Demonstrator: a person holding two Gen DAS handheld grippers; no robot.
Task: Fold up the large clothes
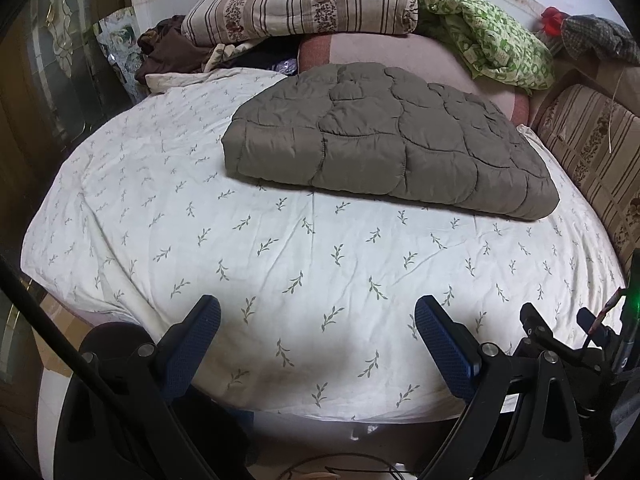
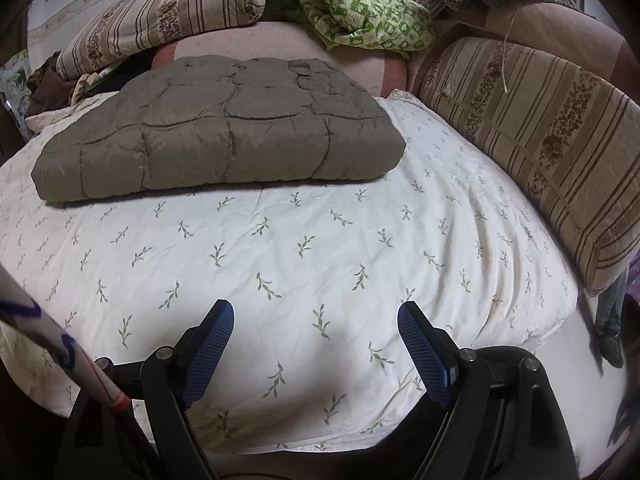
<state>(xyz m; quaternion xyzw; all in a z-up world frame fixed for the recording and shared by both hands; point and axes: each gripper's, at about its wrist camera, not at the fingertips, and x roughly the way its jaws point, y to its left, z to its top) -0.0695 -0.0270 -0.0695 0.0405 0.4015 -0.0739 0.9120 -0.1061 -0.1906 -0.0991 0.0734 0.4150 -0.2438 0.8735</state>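
Observation:
A grey-brown quilted padded garment [image 1: 384, 136] lies folded into a thick flat block on the white leaf-print bed sheet [image 1: 280, 264], toward the far side of the bed. It also shows in the right wrist view [image 2: 224, 132] on the sheet [image 2: 320, 264]. My left gripper [image 1: 318, 312] is open and empty, held above the near edge of the bed, well short of the garment. My right gripper [image 2: 316, 316] is open and empty too, over the near part of the sheet. Part of the right gripper [image 1: 560, 340] shows at the lower right of the left wrist view.
A striped floral quilt [image 1: 300, 4] and a green patterned cloth [image 1: 488, 36] are piled at the bed's head on a pink blanket [image 1: 432, 60]. Dark clothes [image 1: 168, 48] lie at the far left. A long striped cushion [image 2: 540, 140] runs along the right side. The floor [image 2: 600, 380] is at the right.

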